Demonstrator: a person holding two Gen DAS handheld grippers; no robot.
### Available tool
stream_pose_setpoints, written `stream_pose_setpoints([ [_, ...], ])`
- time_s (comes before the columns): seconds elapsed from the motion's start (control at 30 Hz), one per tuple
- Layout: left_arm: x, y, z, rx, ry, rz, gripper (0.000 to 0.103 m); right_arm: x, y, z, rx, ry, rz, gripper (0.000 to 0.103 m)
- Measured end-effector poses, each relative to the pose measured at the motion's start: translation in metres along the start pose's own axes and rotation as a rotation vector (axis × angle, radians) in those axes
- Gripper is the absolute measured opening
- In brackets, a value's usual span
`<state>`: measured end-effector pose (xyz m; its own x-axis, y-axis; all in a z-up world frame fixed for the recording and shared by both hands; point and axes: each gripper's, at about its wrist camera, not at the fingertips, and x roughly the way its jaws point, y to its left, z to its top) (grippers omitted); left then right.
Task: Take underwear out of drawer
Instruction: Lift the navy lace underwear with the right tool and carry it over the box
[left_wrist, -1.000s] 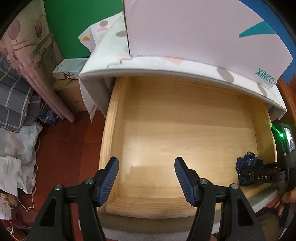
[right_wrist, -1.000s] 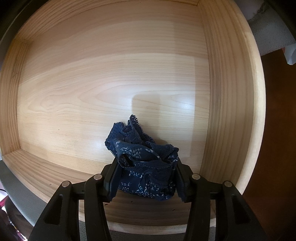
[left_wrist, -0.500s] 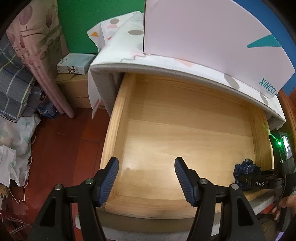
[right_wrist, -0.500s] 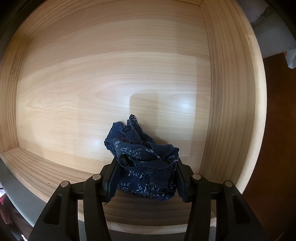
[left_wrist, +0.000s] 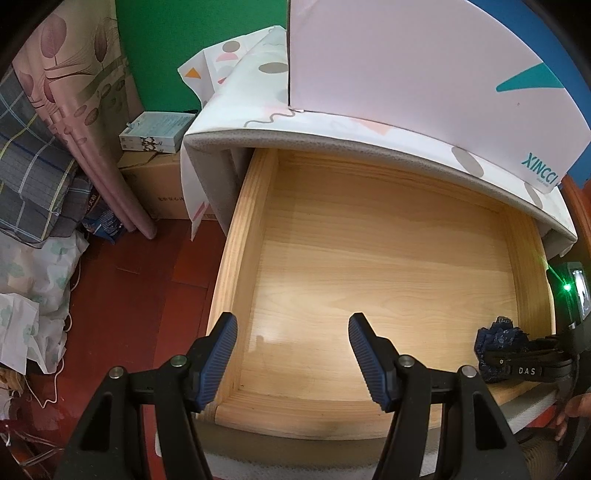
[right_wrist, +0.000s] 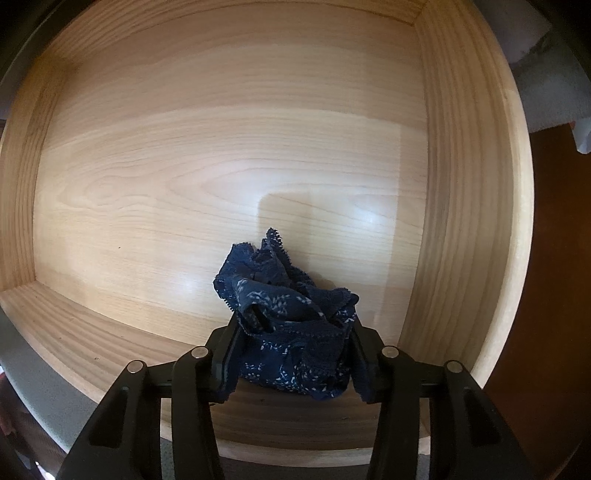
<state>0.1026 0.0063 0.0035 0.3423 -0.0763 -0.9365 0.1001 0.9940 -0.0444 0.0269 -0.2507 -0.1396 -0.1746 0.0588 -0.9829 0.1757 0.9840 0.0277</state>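
Observation:
A crumpled dark blue underwear (right_wrist: 284, 306) with lace trim and small white print lies at the front right of the open wooden drawer (right_wrist: 476, 192). My right gripper (right_wrist: 291, 354) points down over it. Its jaws are closing, and both pads press on the sides of the bundle. In the left wrist view the same underwear (left_wrist: 496, 338) shows at the far right, with the right gripper (left_wrist: 517, 369) on it. My left gripper (left_wrist: 293, 332) hangs open over the drawer's (left_wrist: 236, 266) front left corner, nothing between its blue pads.
A white patterned pad (left_wrist: 332, 136) and a white box marked XINCCI (left_wrist: 424, 81) lie over the drawer's back. Left of the drawer are red floor (left_wrist: 140, 295), cardboard boxes (left_wrist: 159, 188), a pink curtain (left_wrist: 85, 122) and piled cloth (left_wrist: 33, 192). A person's fingers (left_wrist: 576, 406) show at the right edge.
The right jaws have drawn slightly closer together, squeezing the underwear into a narrower bundle. The left gripper stays open, and its view has barely shifted.

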Motion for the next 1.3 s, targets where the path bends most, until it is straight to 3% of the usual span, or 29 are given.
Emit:
stream_pose_setpoints([
  [0.3, 0.001, 0.003, 0.000, -0.010, 0.000, 0.005, 0.064, -0.011, 0.006, -0.005, -0.022, -0.040, -0.024, 0.036],
  [0.97, -0.002, 0.000, -0.002, 0.005, -0.013, 0.025, 0.064, -0.055, -0.012, -0.038, 0.031, -0.185, 0.020, 0.035],
  [1.3, -0.003, 0.002, -0.002, 0.010, -0.020, 0.025, 0.064, -0.108, -0.019, -0.049, 0.035, -0.254, 0.037, 0.035],
])
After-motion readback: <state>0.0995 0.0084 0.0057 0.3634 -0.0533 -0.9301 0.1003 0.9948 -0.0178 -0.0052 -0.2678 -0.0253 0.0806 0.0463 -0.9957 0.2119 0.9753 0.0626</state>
